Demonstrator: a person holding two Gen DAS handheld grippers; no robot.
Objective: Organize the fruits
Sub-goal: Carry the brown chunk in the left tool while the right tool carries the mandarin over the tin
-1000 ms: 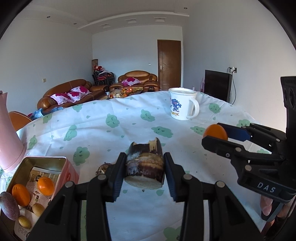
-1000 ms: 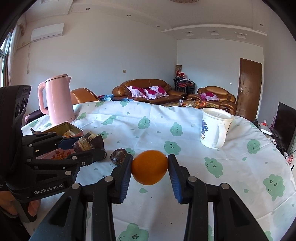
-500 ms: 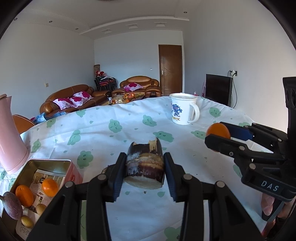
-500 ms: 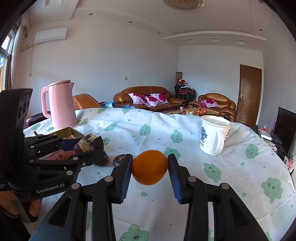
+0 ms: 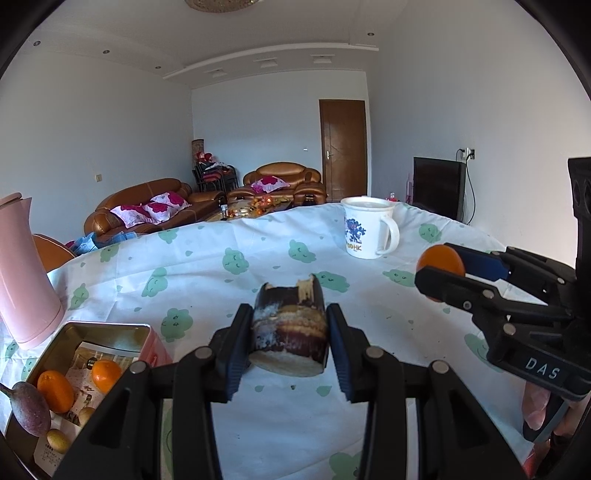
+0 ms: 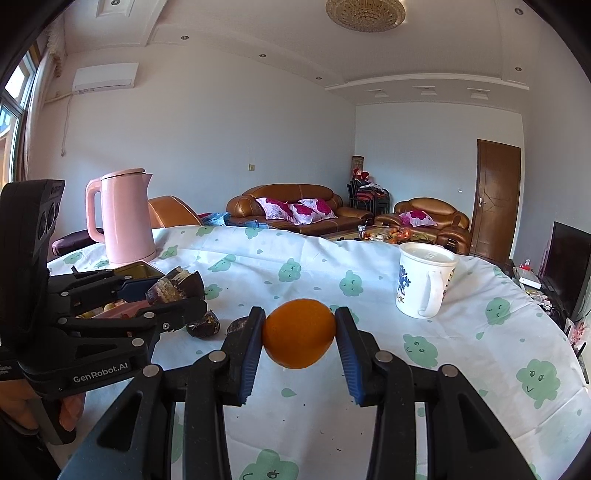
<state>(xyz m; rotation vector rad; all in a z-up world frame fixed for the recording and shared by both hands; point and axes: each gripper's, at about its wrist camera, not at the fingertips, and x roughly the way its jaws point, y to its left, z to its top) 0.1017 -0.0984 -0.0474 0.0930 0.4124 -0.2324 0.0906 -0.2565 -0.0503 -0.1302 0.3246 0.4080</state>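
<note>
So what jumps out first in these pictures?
Two black claws, each pinching food above a table with a cloud-print cloth: the right claw holds an orange, the left claw a dark cut chunk. At far left, a tin already holds small fruits.

White walls, recessed ceiling lights, chandelier (image 6: 365,14). Brown leather sofas (image 6: 295,206) w/ pink floral cushions, brown door (image 5: 343,147), dark TV (image 5: 437,186), wall AC unit (image 6: 105,75), bright window (image 6: 11,99) at left.
</note>
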